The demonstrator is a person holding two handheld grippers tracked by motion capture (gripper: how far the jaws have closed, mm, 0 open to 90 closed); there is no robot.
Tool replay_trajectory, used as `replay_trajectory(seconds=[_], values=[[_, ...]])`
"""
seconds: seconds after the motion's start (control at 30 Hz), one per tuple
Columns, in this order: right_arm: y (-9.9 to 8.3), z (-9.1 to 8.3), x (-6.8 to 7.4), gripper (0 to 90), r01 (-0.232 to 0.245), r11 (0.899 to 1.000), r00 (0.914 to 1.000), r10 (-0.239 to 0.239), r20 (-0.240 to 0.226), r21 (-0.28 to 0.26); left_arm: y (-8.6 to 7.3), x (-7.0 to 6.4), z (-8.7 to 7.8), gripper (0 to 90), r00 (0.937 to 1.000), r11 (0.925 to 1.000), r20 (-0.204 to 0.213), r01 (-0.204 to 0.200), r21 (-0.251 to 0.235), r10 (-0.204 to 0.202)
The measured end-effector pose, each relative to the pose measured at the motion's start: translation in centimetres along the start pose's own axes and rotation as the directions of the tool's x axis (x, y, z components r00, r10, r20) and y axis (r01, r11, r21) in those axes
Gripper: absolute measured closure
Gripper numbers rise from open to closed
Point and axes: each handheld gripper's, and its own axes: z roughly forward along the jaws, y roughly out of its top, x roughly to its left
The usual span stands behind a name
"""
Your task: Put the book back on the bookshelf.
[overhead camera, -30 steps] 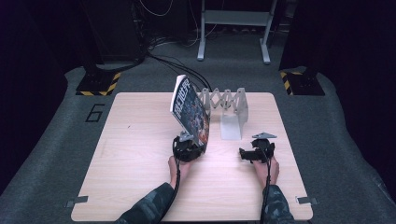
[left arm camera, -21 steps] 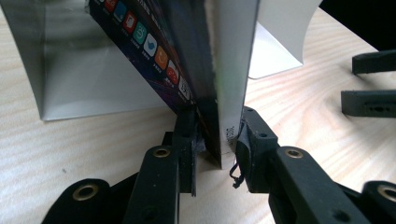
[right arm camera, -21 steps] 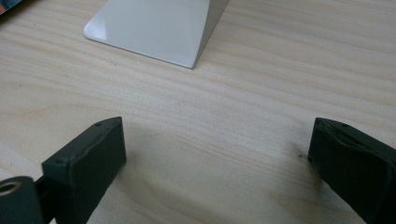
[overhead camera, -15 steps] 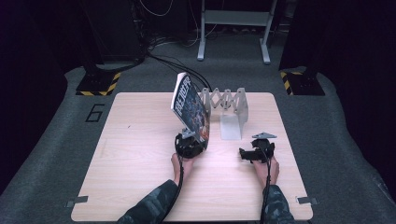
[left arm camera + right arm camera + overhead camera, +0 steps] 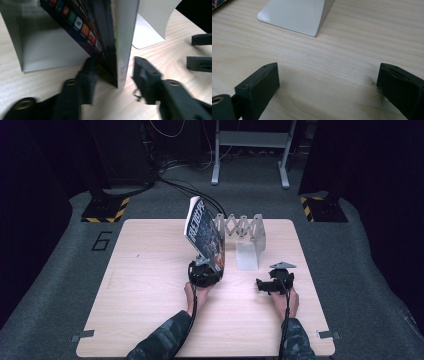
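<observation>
A glossy magazine (image 5: 204, 231) with a dark, colourful cover stands tilted on its lower edge on the wooden table (image 5: 145, 270), beside the left end of a white accordion rack (image 5: 240, 226). My left gripper (image 5: 205, 273) sits at its lower corner. In the left gripper view the magazine's (image 5: 100, 32) corner lies between the jaws of the left gripper (image 5: 115, 64); the left jaw is against the cover and a small gap shows at the right jaw. My right gripper (image 5: 264, 284) rests open on the table to the right, with bare wood between the jaws of the right gripper (image 5: 328, 85).
The rack's white end plate (image 5: 248, 255) lies flat on the table between the two grippers, and its base (image 5: 294, 15) is just ahead of the right jaws. Dark carpet, cables and a metal stand (image 5: 250, 140) lie beyond the far edge.
The magazine has tipped slightly more upright and my left gripper has crept a little forward at its corner. The right gripper has stayed still.
</observation>
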Motion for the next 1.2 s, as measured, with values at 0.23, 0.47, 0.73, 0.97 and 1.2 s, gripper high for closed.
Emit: replay_trajectory(seconds=[0.23,0.47,0.73,0.97,1.2], values=[[0.0,0.0,0.0,3.8,0.002,1.0,1.0,-0.002,0.0,-0.001,0.7,0.4,-2.3,25.8,0.999,0.9999,0.043,-0.014,0.008,0.014],[0.0,0.0,0.0,3.8,0.0,1.0,1.0,0.0,0.001,0.0,0.7,1.3,-4.6,13.6,0.9958,0.9947,0.054,-0.078,0.067,0.074],[0.0,0.0,0.0,3.8,0.0,1.0,1.0,0.0,0.001,-0.002,-1.2,3.9,-8.2,5.9,0.994,0.988,0.025,-0.108,0.11,0.106],[0.0,0.0,0.0,3.8,-0.001,1.0,1.0,0.001,0.003,-0.003,-3.3,6.0,-10.3,1.9,0.9933,0.9823,-0.037,-0.102,0.157,0.109],[0.0,0.0,0.0,3.7,0.008,1.0,1.0,-0.008,0.006,0.001,-5.7,8.2,-12.9,0.0,0.9822,0.9761,-0.126,-0.115,0.184,0.139]])
